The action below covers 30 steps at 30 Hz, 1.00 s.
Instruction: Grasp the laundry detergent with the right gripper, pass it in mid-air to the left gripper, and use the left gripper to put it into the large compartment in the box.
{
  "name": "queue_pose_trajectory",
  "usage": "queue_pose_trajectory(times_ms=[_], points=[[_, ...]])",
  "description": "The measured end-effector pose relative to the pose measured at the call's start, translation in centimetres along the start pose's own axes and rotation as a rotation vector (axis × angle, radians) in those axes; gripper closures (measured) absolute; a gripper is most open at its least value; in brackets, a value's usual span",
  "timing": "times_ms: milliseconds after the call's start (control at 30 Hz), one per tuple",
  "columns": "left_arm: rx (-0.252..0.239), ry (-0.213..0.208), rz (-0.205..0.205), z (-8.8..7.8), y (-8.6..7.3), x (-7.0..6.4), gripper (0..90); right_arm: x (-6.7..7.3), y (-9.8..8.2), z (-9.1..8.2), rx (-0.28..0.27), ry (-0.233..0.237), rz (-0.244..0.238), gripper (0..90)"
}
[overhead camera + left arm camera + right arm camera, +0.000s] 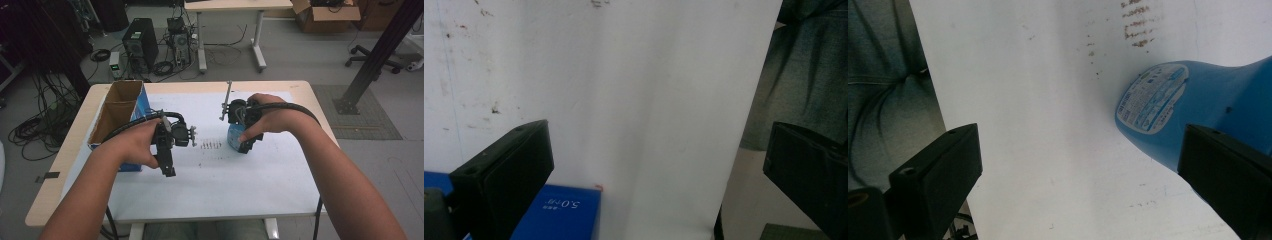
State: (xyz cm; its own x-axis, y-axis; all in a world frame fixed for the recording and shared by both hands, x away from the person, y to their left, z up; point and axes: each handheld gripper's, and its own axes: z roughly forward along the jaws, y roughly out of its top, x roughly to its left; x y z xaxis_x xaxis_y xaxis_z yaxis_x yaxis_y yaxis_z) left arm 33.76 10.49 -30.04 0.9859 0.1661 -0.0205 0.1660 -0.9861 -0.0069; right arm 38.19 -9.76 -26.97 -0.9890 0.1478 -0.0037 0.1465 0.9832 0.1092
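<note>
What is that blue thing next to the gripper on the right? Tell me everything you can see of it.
The blue object looks like smooth light-blue plastic, rounded at one end and narrowing like a neck. A printed label covers its rounded end. It lies on the white sheet beside one jaw of the open right gripper. What it is, I cannot tell.

Bare forearms, no sleeves; black tongs [167, 150] & [245, 130] w/ thick black cables, blocky black jaws
</note>
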Motion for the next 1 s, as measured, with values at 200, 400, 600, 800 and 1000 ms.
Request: queue_pose_trajectory(times_ms=[200,400,600,800,1000], points=[[0.001,0.000,0.005,0.3,0.3,0.0,0.2,-0.1,-0.2,0.2,0.001,0.004,-0.002,4.1],[-0.001,0.006,0.007,0.7,0.6,-0.3,0.2,-0.2,-0.5,0.3,-0.005,0.006,0.003,4.2],[0.000,0.015,0.026,0.3,0.6,-0.5,0.2,0.1,-0.6,0.1,-0.007,-0.001,0.002,4.2],[-0.005,0.015,0.029,0.0,0.4,-0.9,0.3,0.7,-0.9,-0.3,-0.010,-0.009,0.008,4.3],[-0.002,0.020,0.030,-0.1,0.4,-1.3,0.3,0.9,-1.6,-0.4,-0.013,-0.016,0.022,4.3]])
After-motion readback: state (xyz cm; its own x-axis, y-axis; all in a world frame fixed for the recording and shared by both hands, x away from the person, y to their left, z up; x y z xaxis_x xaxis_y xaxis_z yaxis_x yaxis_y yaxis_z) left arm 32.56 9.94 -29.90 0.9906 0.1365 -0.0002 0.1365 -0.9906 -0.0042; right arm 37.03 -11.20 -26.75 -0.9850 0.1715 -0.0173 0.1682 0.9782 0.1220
